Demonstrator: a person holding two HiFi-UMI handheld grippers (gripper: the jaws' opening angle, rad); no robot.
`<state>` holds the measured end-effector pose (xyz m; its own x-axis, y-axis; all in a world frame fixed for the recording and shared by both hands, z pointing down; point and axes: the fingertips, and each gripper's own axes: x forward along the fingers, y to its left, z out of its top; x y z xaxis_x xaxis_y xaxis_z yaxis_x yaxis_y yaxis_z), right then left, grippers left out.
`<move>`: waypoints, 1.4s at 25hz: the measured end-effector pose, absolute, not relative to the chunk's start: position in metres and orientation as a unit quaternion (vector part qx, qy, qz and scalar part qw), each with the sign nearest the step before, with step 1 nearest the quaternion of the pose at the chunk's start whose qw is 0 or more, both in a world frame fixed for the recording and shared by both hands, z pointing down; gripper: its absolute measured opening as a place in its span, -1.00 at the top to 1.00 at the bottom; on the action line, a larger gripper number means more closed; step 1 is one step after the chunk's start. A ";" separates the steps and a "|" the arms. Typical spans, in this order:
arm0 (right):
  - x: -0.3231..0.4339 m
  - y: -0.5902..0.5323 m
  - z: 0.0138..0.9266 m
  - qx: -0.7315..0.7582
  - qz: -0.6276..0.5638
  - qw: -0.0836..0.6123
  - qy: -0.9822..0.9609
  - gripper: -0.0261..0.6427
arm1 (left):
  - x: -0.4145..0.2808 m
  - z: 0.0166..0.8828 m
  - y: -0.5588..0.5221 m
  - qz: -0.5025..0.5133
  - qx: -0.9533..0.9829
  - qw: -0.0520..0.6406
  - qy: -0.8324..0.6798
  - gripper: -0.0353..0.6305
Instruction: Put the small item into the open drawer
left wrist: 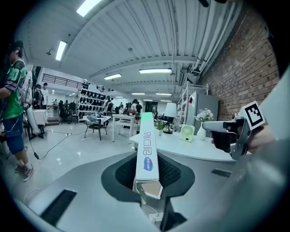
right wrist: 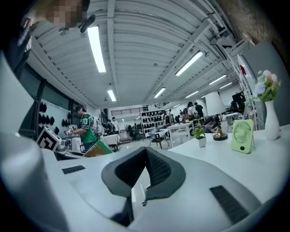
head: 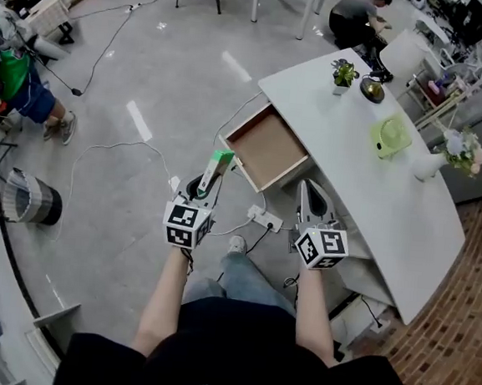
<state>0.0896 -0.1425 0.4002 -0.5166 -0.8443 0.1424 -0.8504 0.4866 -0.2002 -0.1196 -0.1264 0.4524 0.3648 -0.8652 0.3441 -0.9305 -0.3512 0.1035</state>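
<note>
Slim white box [head: 218,167] with a green end, gripped by the fingers of the left gripper [head: 207,189], hangs beside the open drawer [head: 266,148] under the white counter [head: 374,199]. The right gripper [head: 310,193] has its fingers closed together, empty.

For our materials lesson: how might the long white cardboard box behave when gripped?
Held endwise by the left tongs, the long white cardboard box sticks out straight: probably stiff, light. Its open-looking end may crush if squeezed.
</note>
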 end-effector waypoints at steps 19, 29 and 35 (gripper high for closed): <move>0.055 -0.269 0.438 0.508 0.160 0.050 -0.845 0.92 | -0.111 0.496 -0.264 0.157 0.837 0.186 -0.489 0.62; 0.058 -0.314 0.522 0.526 0.196 0.073 -0.824 0.92 | -0.066 0.570 -0.333 0.188 0.853 0.209 -0.440 0.62; 0.062 -0.334 0.597 0.530 0.225 0.103 -0.811 0.92 | -0.037 0.636 -0.367 0.218 0.851 0.234 -0.416 0.62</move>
<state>0.0617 -0.3335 0.5966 -0.4178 -0.8133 0.4051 -0.9057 0.3376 -0.2563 -0.0369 -0.3668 0.6361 0.5595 -0.6059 0.5656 -0.8098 -0.5449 0.2174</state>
